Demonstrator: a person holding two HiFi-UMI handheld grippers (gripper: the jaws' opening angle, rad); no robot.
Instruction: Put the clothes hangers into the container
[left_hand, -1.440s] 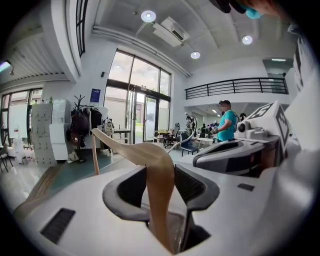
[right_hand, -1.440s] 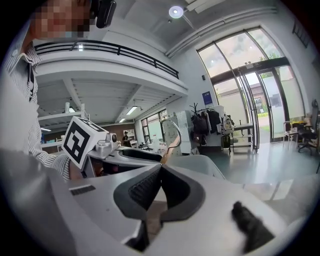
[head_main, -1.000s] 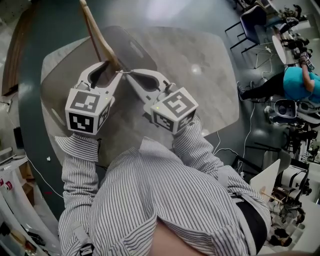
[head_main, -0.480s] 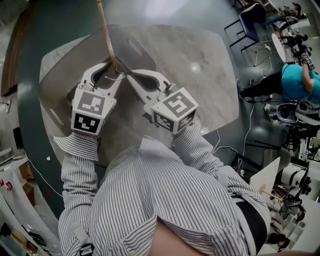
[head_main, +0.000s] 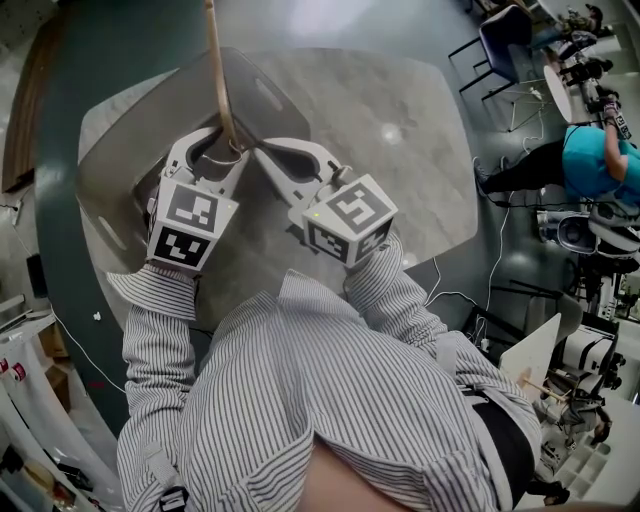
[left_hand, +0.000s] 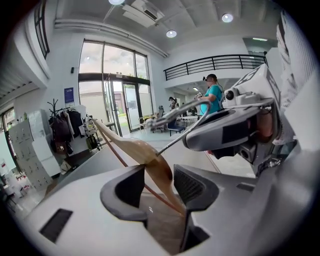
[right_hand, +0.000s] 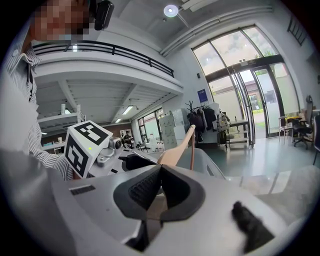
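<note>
A wooden clothes hanger (head_main: 218, 80) stands up over the grey container (head_main: 150, 130) on the table. My left gripper (head_main: 222, 148) is shut on the hanger's wooden body (left_hand: 150, 160), which runs slantwise between the two pads; its jaws have just been closing a little on it. My right gripper (head_main: 258, 150) comes in from the right with its tips pressed together at the hanger's thin metal hook (left_hand: 180, 137). In the right gripper view the pads meet (right_hand: 160, 172), and the wooden arm (right_hand: 175, 152) rises just behind them. Most of the hook is hidden.
The container sits at the left of a grey stone-look table (head_main: 400, 150), above a dark floor. Its wall (right_hand: 210, 165) shows past the right jaws. A person in a teal top (head_main: 600, 165), chairs and benches are at the far right.
The hanger has swung from leaning left to nearly upright in the head view, and the left gripper has rolled with it. The right gripper has kept still.
</note>
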